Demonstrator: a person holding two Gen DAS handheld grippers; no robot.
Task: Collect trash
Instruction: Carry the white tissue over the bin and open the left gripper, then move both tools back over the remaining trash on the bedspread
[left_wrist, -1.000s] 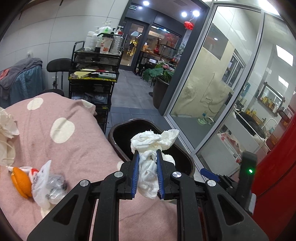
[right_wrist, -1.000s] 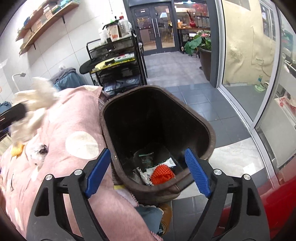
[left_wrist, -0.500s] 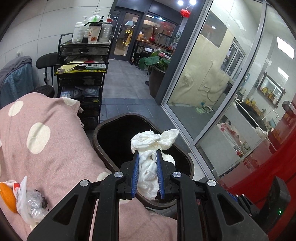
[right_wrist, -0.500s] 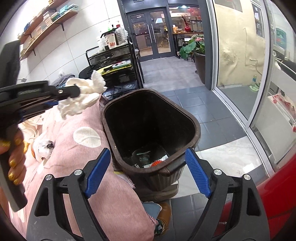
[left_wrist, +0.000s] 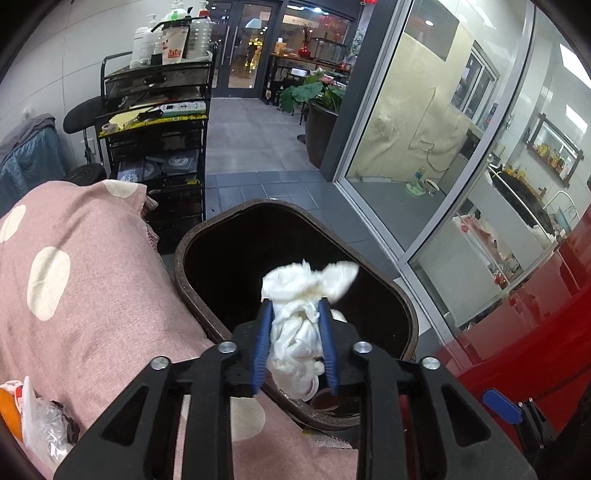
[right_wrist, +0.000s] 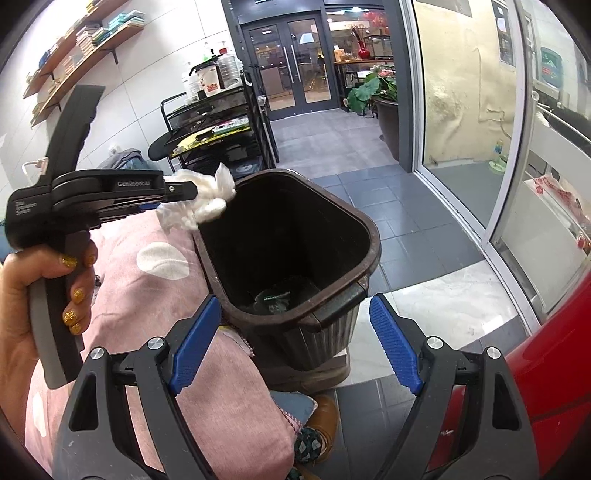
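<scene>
My left gripper (left_wrist: 295, 332) is shut on a crumpled white tissue (left_wrist: 299, 317) and holds it over the near rim of a dark brown trash bin (left_wrist: 207, 295). In the right wrist view the same gripper (right_wrist: 177, 199) holds the tissue (right_wrist: 207, 201) at the bin's (right_wrist: 343, 258) left rim. My right gripper (right_wrist: 295, 350) is open and empty in front of the bin, with the jaws wide apart. Some trash (right_wrist: 273, 295) lies at the bin's bottom. More trash, a plastic bag (left_wrist: 40, 424) and an orange piece (left_wrist: 7, 410), lies on the pink dotted cover (left_wrist: 92, 277).
A black wire cart (left_wrist: 155, 140) with bottles stands behind the bin. A glass wall (left_wrist: 424, 147) runs on the right. A red surface (left_wrist: 535, 332) is close at the right. A potted plant (left_wrist: 317, 110) stands further back on the tiled floor.
My left gripper has carried the tissue rightwards from above the pink cover to the bin's opening. My right gripper has drawn back a little from the bin, still open.
</scene>
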